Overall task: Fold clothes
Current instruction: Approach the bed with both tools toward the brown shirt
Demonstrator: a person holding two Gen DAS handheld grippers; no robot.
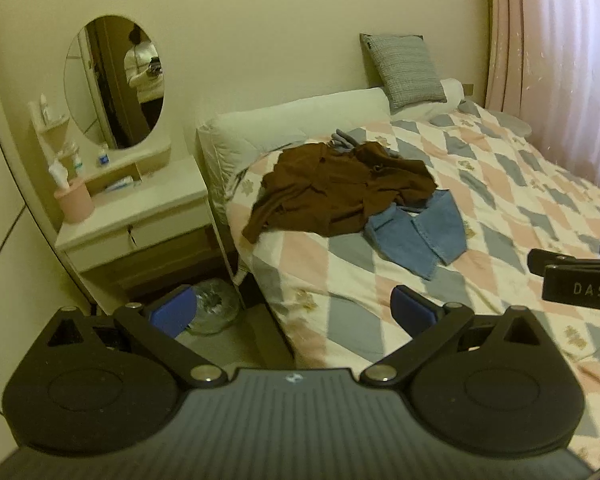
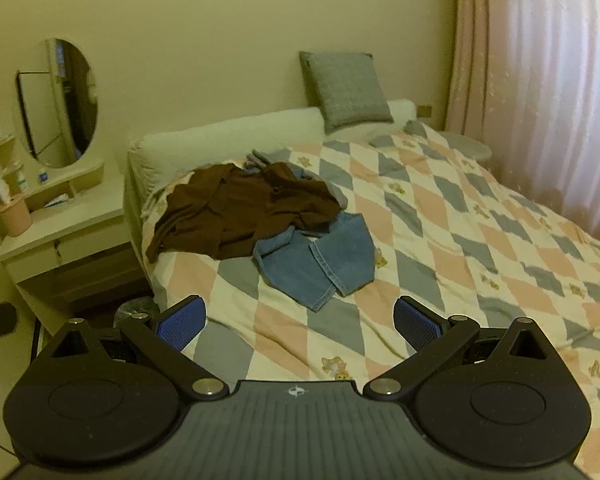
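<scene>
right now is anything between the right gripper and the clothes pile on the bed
Nothing visible. Only bare quilt lies between the open right gripper and the jeans; the brown garment lies partly over them.

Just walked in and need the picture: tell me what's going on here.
A person holds two grippers over a bed, set to fold clothes. Nothing is held yet: the left gripper and right gripper are both open and short of the pile. A brown top lies crumpled, partly over jeans, with a grey garment behind.
</scene>
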